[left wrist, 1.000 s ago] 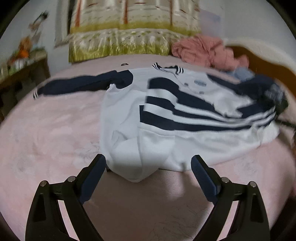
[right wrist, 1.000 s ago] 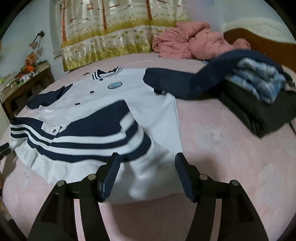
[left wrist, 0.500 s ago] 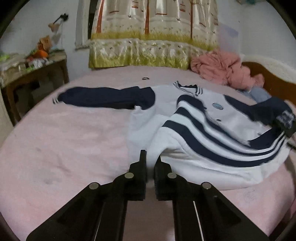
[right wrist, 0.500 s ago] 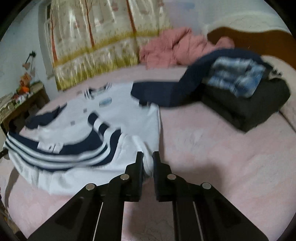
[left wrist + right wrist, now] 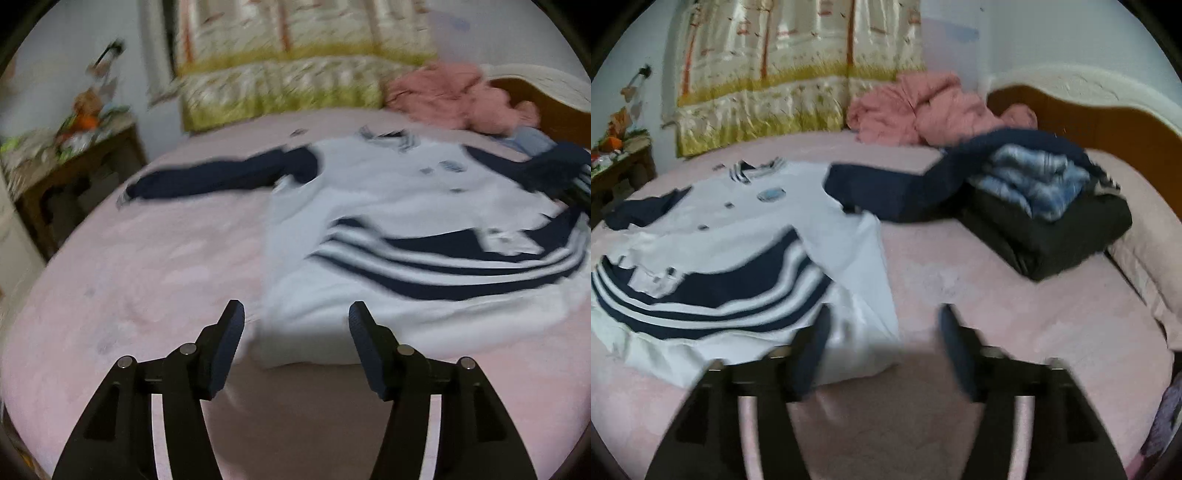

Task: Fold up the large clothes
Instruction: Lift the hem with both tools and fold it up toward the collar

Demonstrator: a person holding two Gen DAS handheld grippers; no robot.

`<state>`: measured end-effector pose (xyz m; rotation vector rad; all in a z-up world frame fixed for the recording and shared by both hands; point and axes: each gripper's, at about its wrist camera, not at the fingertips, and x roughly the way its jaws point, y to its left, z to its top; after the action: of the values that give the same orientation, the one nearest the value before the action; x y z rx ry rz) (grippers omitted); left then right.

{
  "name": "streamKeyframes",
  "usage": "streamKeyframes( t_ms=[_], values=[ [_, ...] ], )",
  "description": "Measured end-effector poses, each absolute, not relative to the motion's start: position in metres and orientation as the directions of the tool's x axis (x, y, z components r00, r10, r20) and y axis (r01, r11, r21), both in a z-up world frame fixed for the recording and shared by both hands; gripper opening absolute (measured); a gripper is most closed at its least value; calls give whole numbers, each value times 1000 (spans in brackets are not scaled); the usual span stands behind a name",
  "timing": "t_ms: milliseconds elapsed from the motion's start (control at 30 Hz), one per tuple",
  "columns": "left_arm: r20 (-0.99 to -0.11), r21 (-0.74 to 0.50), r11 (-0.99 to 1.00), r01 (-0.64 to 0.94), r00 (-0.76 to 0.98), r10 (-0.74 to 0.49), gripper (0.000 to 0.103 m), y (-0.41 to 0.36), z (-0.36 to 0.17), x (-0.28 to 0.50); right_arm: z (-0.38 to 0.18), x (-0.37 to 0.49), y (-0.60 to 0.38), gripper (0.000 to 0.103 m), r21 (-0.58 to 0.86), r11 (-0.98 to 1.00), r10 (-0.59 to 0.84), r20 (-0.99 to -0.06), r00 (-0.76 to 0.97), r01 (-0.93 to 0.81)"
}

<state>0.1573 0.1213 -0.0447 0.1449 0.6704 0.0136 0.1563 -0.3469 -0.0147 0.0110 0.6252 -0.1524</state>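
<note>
Your pink fuzzy bedspread (image 5: 129, 280) carries the white jacket with navy stripes and navy sleeves (image 5: 406, 236), spread flat with its hem folded up over the body; one sleeve lies out left, the other drapes onto the folded dark clothes pile (image 5: 1052, 229). Your left gripper (image 5: 293, 345) is spread apart, hem edge between the fingers, nothing gripped. Your right gripper (image 5: 882, 347), blurred, is also apart at the other hem corner.

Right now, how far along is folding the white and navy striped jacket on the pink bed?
Done: the white and navy striped jacket has its hem folded up over the body. In hand: nothing; the left gripper and right gripper are open. Left: both navy sleeves lie spread out.
</note>
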Motion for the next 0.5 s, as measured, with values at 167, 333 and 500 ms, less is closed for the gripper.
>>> streamKeyframes(
  t_ms=[167, 333, 500],
  values=[
    [-586, 170, 962, 215, 807, -77, 92, 61, -28, 137, -1, 145, -306, 89, -19, 997, 48, -588, 807, -73],
    [-653, 228, 884, 407, 738, -171, 102, 14, -40, 138, -25, 153, -254, 89, -32, 953, 192, -707, 680, -302],
    [-725, 252, 874, 415, 679, -114, 102, 0, -61, 155, -49, 159, -223, 89, -219, 905, 68, -770, 634, -364]
  ],
)
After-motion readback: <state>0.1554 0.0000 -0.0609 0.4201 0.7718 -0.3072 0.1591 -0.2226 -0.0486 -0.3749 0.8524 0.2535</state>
